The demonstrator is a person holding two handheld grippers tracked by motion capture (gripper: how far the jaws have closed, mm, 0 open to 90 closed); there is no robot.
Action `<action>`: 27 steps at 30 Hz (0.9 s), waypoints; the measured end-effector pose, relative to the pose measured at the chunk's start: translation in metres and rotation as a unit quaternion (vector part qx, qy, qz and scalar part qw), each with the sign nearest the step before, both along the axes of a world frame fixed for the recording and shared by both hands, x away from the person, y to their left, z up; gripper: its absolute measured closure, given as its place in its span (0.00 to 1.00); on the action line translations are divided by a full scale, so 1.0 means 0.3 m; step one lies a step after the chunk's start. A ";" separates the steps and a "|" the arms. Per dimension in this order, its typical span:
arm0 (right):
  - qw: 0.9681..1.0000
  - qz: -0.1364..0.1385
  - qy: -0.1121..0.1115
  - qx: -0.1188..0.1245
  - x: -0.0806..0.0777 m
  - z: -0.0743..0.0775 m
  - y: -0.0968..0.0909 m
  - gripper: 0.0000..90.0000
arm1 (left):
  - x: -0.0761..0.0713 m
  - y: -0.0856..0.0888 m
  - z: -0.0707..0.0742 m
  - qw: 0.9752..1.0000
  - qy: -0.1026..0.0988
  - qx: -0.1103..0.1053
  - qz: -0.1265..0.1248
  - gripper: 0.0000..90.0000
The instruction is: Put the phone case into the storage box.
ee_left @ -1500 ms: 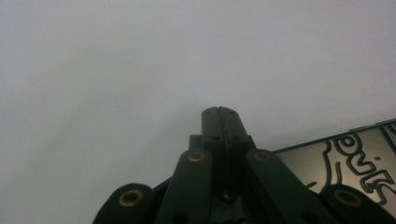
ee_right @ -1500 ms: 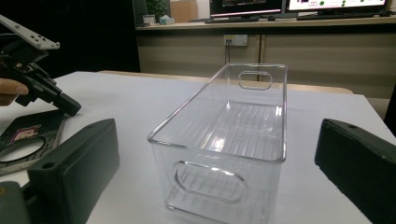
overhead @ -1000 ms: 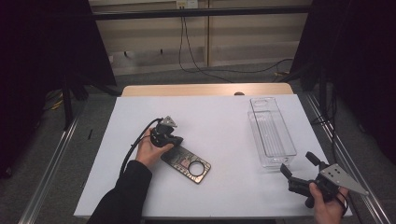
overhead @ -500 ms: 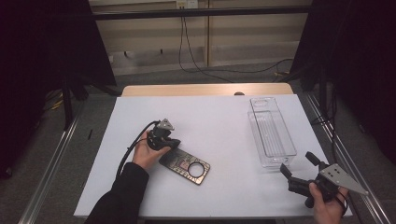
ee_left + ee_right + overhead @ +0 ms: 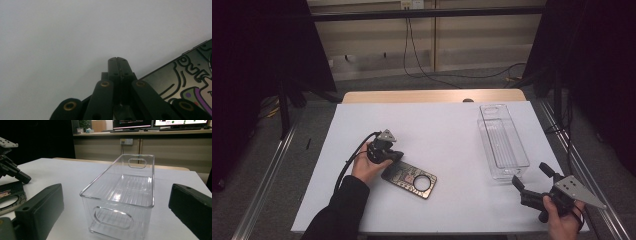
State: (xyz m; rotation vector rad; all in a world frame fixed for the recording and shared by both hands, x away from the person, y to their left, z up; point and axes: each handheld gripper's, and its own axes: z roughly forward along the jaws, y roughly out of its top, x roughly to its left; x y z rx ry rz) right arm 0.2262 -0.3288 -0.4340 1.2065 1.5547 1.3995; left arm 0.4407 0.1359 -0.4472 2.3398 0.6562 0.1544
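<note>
A dark flat phone case (image 5: 409, 179) with a round ring and cartoon print lies on the white table (image 5: 437, 130), left of centre. My left gripper (image 5: 395, 158) is shut, tips down on the table at the case's near-left end; in the left gripper view the closed jaws (image 5: 118, 60) rest on the white surface with the case (image 5: 186, 77) just to their right. Nothing is held between them. My right gripper (image 5: 532, 176) stands open at the front right corner, facing a clear plastic bin (image 5: 502, 140). Seen from the right gripper (image 5: 115, 195), the empty bin (image 5: 125, 185) sits just ahead.
The bin lies lengthwise along the table's right side, with handle cut-outs at both ends. A cable (image 5: 349, 162) trails from the left gripper over the table. The right gripper view also catches the left gripper (image 5: 11, 168) far left. A wooden edge (image 5: 432, 96) borders the back.
The left hand and its shut gripper have slid slightly toward the near left, beside the case. The case, the bin and the right gripper have stayed put.
</note>
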 end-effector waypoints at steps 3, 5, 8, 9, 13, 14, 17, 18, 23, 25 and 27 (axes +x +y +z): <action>1.000 0.000 0.000 0.000 0.000 0.000 -0.001 0.00 | -0.007 0.005 -0.001 1.000 -0.001 -0.002 -0.001 1.00; 1.000 -0.001 -0.001 0.001 0.000 0.000 -0.001 0.00 | -0.010 0.005 0.000 1.000 -0.003 0.001 -0.001 1.00; 1.000 0.001 -0.002 -0.001 -0.001 0.001 -0.001 0.00 | -0.016 0.007 0.001 1.000 -0.004 0.004 -0.002 1.00; 1.000 0.000 -0.001 0.000 -0.001 0.001 -0.001 0.00 | -0.019 0.009 0.001 1.000 -0.003 0.002 0.000 1.00; 1.000 -0.001 -0.002 -0.001 0.000 0.001 -0.003 0.00 | -0.034 0.020 0.002 1.000 -0.005 0.003 0.000 1.00; 1.000 -0.001 -0.001 0.000 0.000 0.001 -0.002 0.00 | -0.035 0.021 0.002 1.000 -0.005 0.004 0.001 1.00; 1.000 0.001 -0.001 -0.001 0.000 0.001 0.000 0.00 | -0.039 0.022 0.002 1.000 -0.005 0.005 0.001 1.00; 1.000 0.000 -0.001 -0.002 0.000 0.001 0.000 0.00 | -0.041 0.024 0.002 1.000 -0.004 0.003 0.001 1.00; 1.000 -0.006 -0.006 -0.009 -0.003 0.005 -0.001 0.00 | -0.057 0.036 0.001 1.000 -0.006 0.000 0.001 1.00; 1.000 -0.006 -0.006 -0.010 -0.002 0.004 -0.001 0.00 | -0.066 0.038 0.000 1.000 -0.006 -0.002 0.003 1.00; 1.000 -0.004 -0.005 -0.010 -0.003 0.005 0.002 0.00 | -0.074 0.042 0.001 1.000 -0.007 -0.001 0.001 1.00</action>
